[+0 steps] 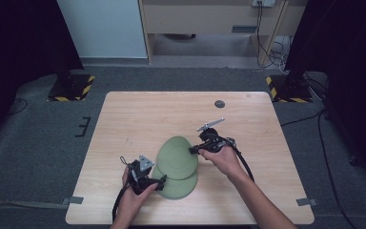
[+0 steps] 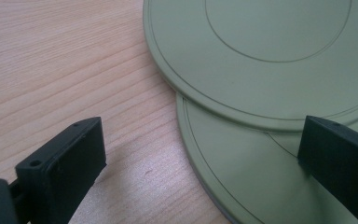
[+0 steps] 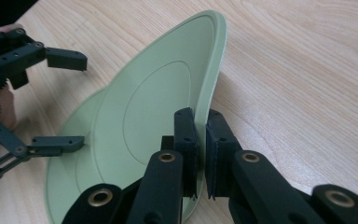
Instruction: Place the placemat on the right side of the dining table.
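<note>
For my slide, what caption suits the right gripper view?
Right gripper clamps the upper green plate's rim, lifting it off the lower plate while the open left gripper waits.

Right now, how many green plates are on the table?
2. The top plate is tilted, its rim pinched by the right claw. The bottom plate lies flat under it, by the left claw. Others might hide beneath.

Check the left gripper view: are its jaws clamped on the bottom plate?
No: the left gripper is open, one jaw over bare table, the other over the bottom plate.
</note>
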Motion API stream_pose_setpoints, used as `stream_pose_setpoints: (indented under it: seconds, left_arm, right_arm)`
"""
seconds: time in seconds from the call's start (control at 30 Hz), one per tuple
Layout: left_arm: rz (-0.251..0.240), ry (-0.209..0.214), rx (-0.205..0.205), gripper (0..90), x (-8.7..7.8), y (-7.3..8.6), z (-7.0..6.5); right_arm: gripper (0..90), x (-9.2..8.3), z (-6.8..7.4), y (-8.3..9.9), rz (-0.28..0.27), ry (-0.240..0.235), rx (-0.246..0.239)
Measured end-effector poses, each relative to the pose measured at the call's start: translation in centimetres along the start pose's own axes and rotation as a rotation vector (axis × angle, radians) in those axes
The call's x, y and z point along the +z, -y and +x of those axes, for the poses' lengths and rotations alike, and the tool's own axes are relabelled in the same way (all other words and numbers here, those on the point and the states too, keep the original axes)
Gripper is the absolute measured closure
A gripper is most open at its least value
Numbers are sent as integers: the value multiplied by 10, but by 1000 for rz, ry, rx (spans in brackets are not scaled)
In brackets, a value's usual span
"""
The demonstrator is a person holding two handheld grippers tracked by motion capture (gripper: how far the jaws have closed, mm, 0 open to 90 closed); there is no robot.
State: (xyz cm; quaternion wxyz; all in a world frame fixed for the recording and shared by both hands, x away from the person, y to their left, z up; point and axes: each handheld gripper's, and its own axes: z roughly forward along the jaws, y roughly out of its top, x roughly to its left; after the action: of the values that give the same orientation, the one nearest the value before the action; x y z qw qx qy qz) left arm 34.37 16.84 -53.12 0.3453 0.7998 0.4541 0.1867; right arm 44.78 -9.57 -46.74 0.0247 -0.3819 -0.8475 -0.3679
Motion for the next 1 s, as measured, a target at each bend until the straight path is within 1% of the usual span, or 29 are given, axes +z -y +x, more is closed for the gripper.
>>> stream_pose_setpoints:
  seconds: [0.07,0.13,0.2,0.27,0.37,0.63,0.83,0.87,1.0]
  left_arm:
    - [0,11,-12,2,1,1,1]
    - [1,24,-34,2,1,2,3]
    - [2,36,-54,2,2,2,5]
    - [3,42,-64,1,2,3,6]
    - [2,42,-63,0,2,3,6]
    - [-5,41,-66,1,2,4,6]
    - [-6,43,-66,0,2,4,6]
    - [-6,43,-66,0,2,4,6]
    - [-6,43,-66,0,2,4,6]
  right_arm:
    - [855,-4,0,-1,-13,-23,11]
    - [856,-9,-1,-1,-28,-43,19]
    - [856,-14,-1,-2,-41,-49,20]
    - [856,-19,0,-2,-50,-54,26]
    - [857,-25,3,-3,-59,-62,23]
    - [857,-37,11,-10,-72,-51,-5]
    - [858,-42,17,-13,-83,-52,-4]
    - [858,-43,17,-14,-86,-51,-10]
    - [858,-46,20,-18,-97,-51,-4]
